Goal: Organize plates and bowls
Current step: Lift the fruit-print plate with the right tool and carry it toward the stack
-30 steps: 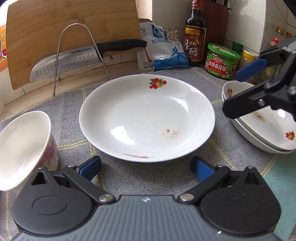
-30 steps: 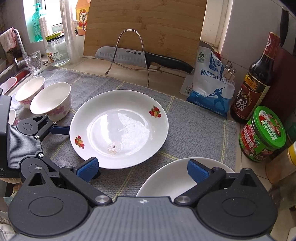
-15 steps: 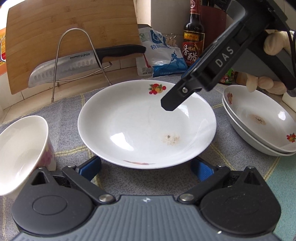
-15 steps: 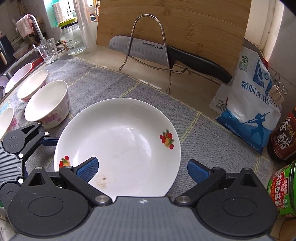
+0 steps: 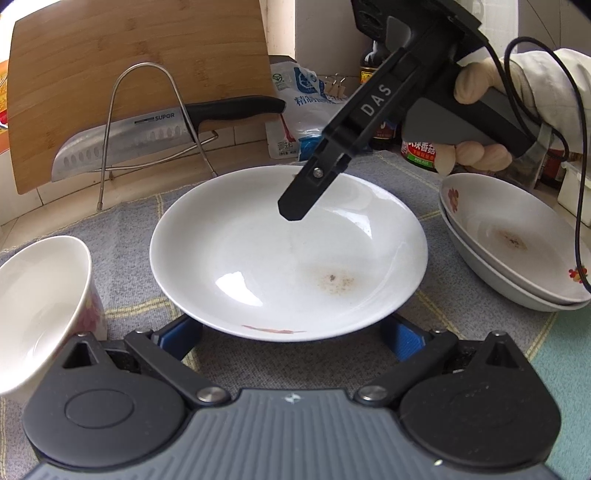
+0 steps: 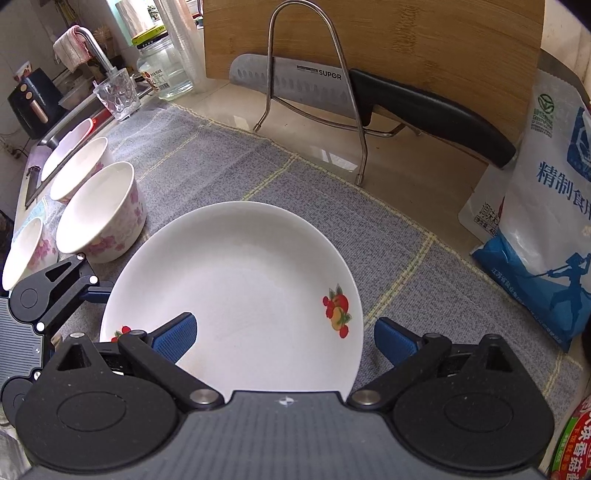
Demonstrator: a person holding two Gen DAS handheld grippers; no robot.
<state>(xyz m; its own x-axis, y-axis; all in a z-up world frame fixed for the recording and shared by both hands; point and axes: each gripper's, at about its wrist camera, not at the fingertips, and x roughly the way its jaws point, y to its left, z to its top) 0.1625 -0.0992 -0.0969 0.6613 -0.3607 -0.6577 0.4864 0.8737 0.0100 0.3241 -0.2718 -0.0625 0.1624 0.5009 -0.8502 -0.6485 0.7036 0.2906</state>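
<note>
Right wrist view: the right gripper (image 6: 284,338) hangs wide open astride the white plate's (image 6: 243,288) rim on the grey mat (image 6: 388,236), possibly not touching; the left gripper (image 5: 291,338), also spread, sits at the plate's near edge

A pale stone surface (image 6: 402,162) is covered by a grey checked cloth (image 6: 303,184). White tiled walls (image 5: 325,29) are seen behind, and a sink (image 6: 55,129) with a tap (image 6: 94,46) is set at the surface's left end in daylight.
</note>
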